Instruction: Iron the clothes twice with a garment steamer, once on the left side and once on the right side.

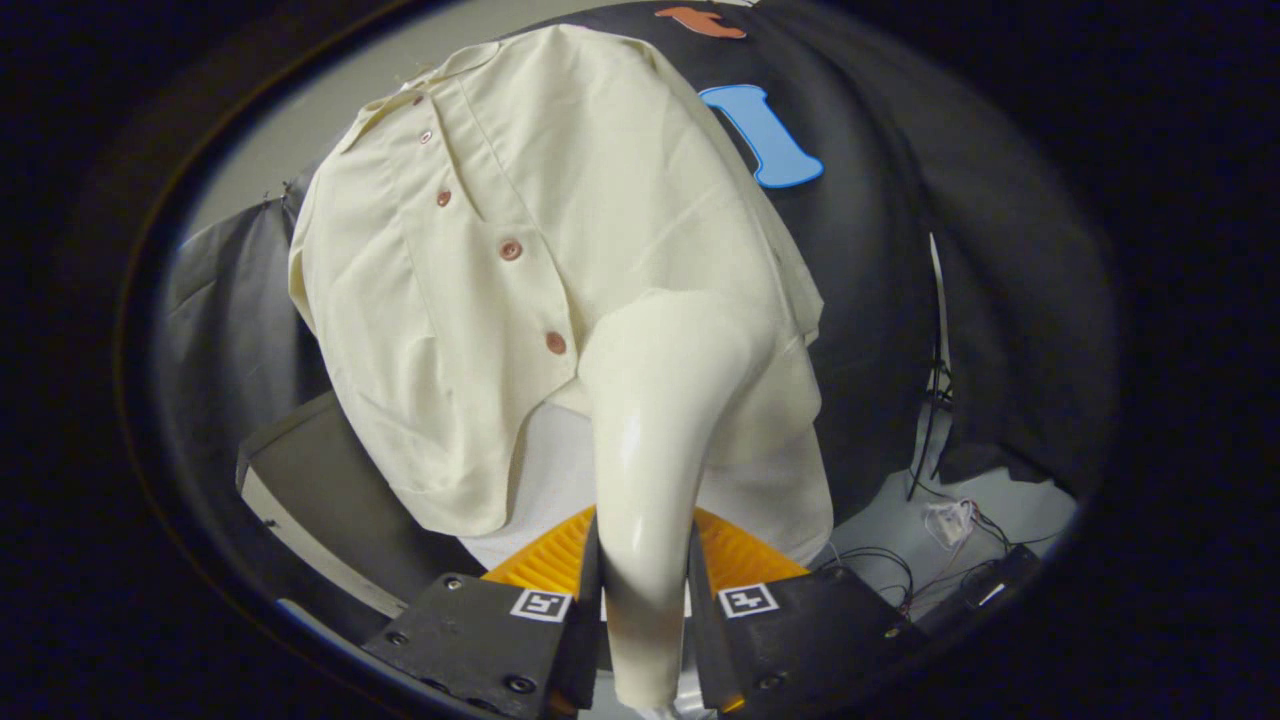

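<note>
A cream button-up shirt [520, 250] hangs ahead of me against the booth's black wall, its row of brown buttons [510, 250] running down the middle. My gripper [643, 580] is shut on the handle of a cream garment steamer [660, 420], both fingers pressing on its sides. The steamer's head rises beyond the fingers and lies against the shirt's right side, low down near the hem. A white layer shows under the shirt's lower edge.
A grey board or table edge [320, 480] sits low to the left of the shirt. Loose cables and a small dark box [960, 570] lie on the pale floor to the right. A cord [935, 400] hangs down the black cloth.
</note>
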